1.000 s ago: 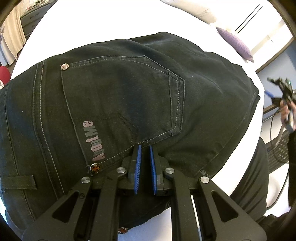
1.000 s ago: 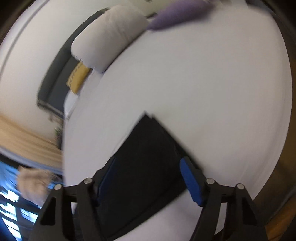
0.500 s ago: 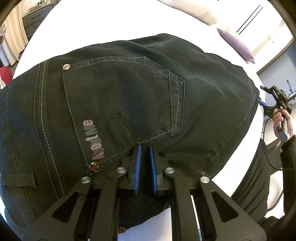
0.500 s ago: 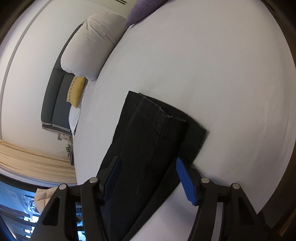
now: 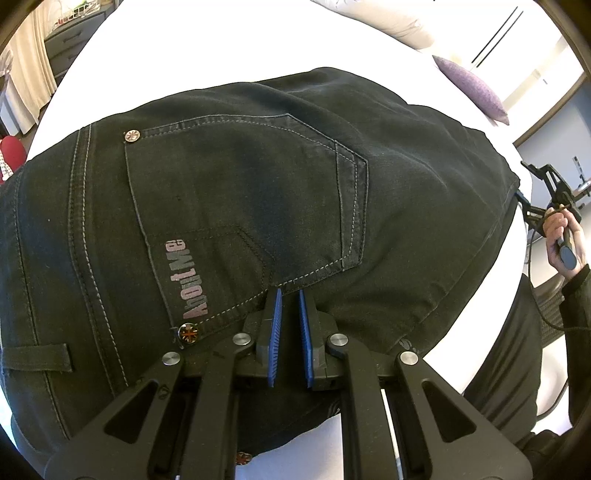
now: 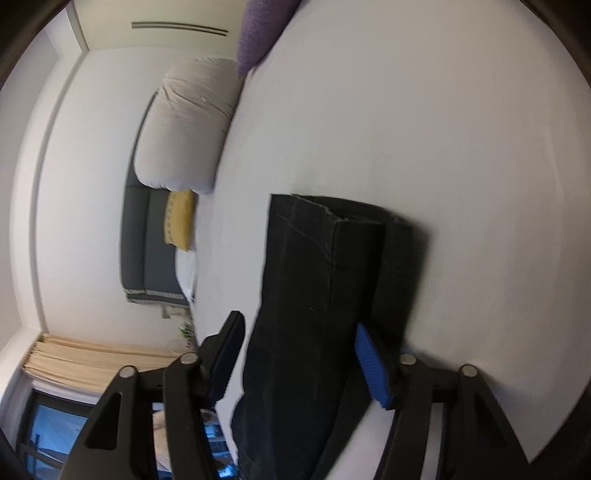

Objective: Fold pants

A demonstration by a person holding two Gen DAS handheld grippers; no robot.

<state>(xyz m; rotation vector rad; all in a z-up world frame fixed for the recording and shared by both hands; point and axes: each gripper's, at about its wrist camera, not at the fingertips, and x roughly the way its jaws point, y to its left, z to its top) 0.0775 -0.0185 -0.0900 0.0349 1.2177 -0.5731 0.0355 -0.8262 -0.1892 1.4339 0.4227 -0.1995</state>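
Black jeans [image 5: 240, 206] lie on a white bed [image 5: 192, 44], back pocket with pink lettering facing up. My left gripper [image 5: 290, 295] sits over the waist end just below the pocket, its blue pads nearly together with a narrow gap and nothing between them. In the right wrist view the pant legs [image 6: 317, 280] lie stacked, hems toward the far side. My right gripper [image 6: 299, 332] is open wide, its jaws on either side of the legs near the hems. It also shows in the left wrist view [image 5: 550, 192], held in a hand at the bed's right edge.
A grey pillow [image 6: 184, 125] and a purple cushion [image 6: 258, 29] lie at the head of the bed. A yellow cushion [image 6: 179, 221] rests against the dark headboard [image 6: 147, 243]. Curtains [image 6: 92, 362] hang beyond the bed.
My right gripper has rolled and moved in along the pant legs, which now lie between its open jaws. The left gripper has stayed in place.
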